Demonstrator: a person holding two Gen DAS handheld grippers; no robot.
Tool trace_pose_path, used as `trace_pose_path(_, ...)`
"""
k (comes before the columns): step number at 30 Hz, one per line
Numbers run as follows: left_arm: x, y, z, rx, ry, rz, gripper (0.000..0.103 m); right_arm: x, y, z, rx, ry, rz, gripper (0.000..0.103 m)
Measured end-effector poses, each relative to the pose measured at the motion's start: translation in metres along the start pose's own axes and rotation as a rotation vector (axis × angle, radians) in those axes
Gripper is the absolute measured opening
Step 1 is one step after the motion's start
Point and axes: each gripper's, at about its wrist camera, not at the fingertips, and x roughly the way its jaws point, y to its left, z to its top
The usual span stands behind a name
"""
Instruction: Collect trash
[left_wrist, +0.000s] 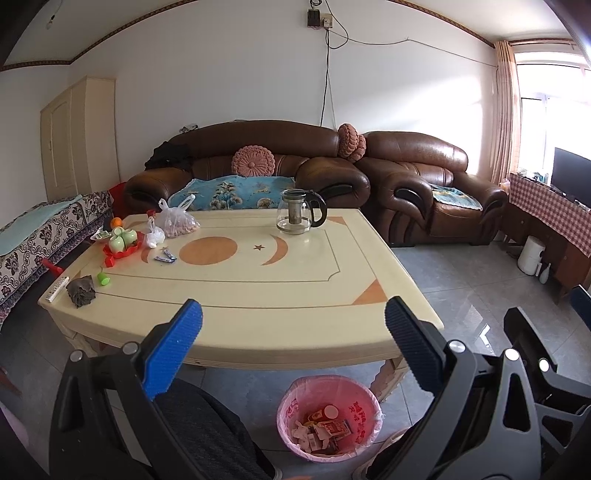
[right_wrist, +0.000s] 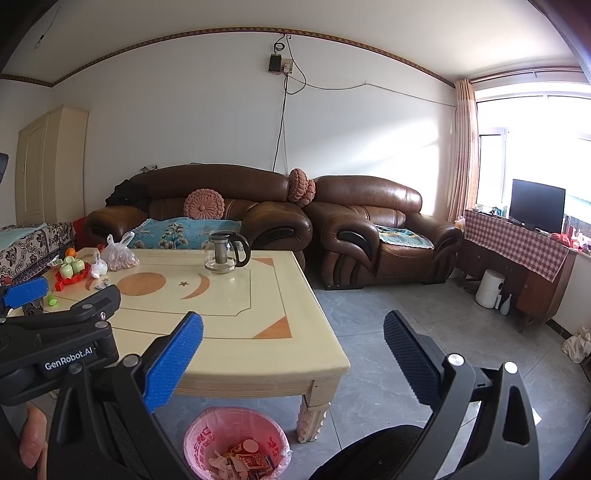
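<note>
Trash bin (left_wrist: 328, 421) sits by my knees for easy drops; both claws, left gripper (left_wrist: 293, 325) and right gripper (right_wrist: 293, 326), gape wide and empty, facing wrappers (left_wrist: 165, 255) across the table (left_wrist: 258, 295).

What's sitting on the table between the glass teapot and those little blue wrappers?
Nothing: in the left claw's view, only bare tabletop with its orange circle inlay lies between the glass teapot and the blue wrappers.

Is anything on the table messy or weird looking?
Yes. A crumpled grey-brown wad lies near the table's left front corner, and small blue-and-white wrappers lie loose beside the orange circle. They look like litter. The glass teapot stands upright; nothing is spilled.
</note>
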Motion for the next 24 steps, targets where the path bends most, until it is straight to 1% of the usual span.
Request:
trace_pose_path(6, 0.0026, 0.0009, 0.0017, 0.003, 0.016, -0.013, 0.097, -0.0008, 0.0009, -0.0022, -0.009, 0.003, -0.002, 0.096)
trace_pose_path(9, 0.0015, 0.0013, 0.002, 0.011, 0.014, 0.013, 0.097, -0.0015, 0.0026, -0.0016, -0.011, 0.002, -0.005, 0.096)
trace_pose_path(15, -0.0018, -0.0035, 0.0028, 0.038, -0.004, 0.028, 0.097, -0.0025, 0.0025, -0.0016, -0.011, 0.0, -0.008, 0.096)
trace_pose_path(24, 0.0023, -0.0039, 0.0036, 0.034, 0.02, 0.008, 0.097, -0.0021, 0.0, -0.0003, -0.006, 0.001, -0.003, 0.096)
